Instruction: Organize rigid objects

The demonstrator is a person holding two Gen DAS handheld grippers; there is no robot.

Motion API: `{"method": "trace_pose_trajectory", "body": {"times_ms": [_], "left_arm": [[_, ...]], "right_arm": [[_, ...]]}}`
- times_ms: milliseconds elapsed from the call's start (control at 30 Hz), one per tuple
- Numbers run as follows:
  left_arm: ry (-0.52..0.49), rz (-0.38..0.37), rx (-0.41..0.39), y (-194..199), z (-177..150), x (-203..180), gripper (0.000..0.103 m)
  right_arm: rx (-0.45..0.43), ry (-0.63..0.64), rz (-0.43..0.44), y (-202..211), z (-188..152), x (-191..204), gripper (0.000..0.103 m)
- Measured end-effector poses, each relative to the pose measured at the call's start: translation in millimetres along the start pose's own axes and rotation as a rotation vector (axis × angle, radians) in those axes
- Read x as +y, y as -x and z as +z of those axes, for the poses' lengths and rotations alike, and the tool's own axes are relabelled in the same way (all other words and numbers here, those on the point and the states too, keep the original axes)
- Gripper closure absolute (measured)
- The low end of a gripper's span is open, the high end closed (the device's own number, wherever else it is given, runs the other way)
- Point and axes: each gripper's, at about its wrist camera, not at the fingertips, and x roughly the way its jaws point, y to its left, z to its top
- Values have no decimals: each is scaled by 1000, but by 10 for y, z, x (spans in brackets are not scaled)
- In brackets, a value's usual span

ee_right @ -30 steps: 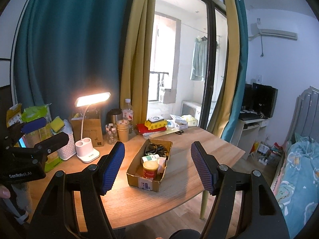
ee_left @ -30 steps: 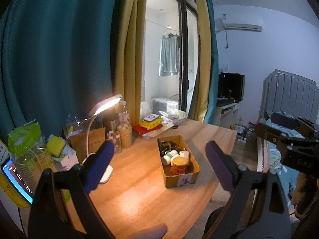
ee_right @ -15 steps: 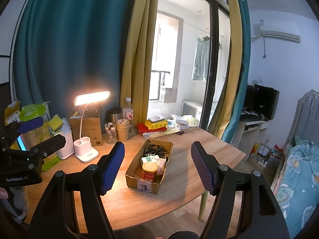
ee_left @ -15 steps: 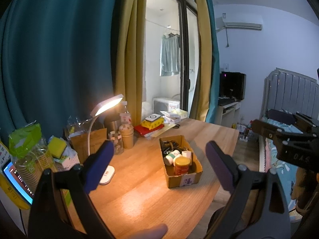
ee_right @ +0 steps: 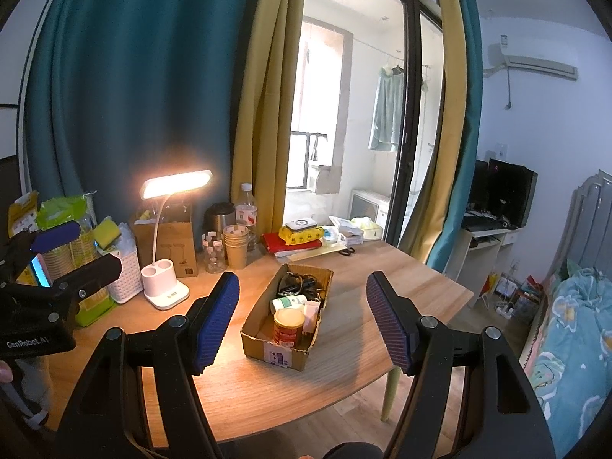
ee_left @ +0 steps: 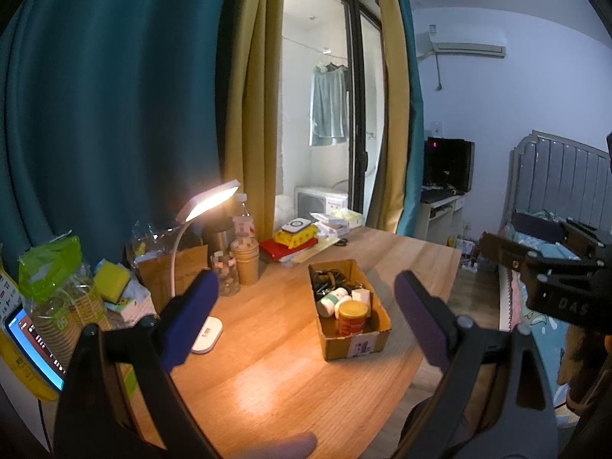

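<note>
Both wrist views: raised, well back from wooden desk (ee_left: 267, 375), facing window; left view from desk's left, right view from front; shared: cardboard box (ee_left: 350, 340) (ee_right: 285, 348), lamp (ee_left: 208, 201) (ee_right: 176, 183).

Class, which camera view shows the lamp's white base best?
The right wrist view: the lamp base is fully visible, with both its round holes. In the left wrist view the left claw finger hides most of the base.

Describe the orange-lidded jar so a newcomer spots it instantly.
On the wooden table, find the open cardboard box right of the lit desk lamp. The jar stands upright at the box's near end, the only orange-lidded, red-labelled item among white bottles.
</note>
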Motion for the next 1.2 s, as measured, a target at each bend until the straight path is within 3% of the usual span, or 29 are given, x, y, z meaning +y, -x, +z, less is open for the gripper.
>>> {"method": "trace_pose_trajectory", "body": {"times_ms": [1200], "left_arm": [[-5,8,-4,-34,-32,-14,9]], "right_arm": [[23,-10,6,-73,-87,-81,31]]}}
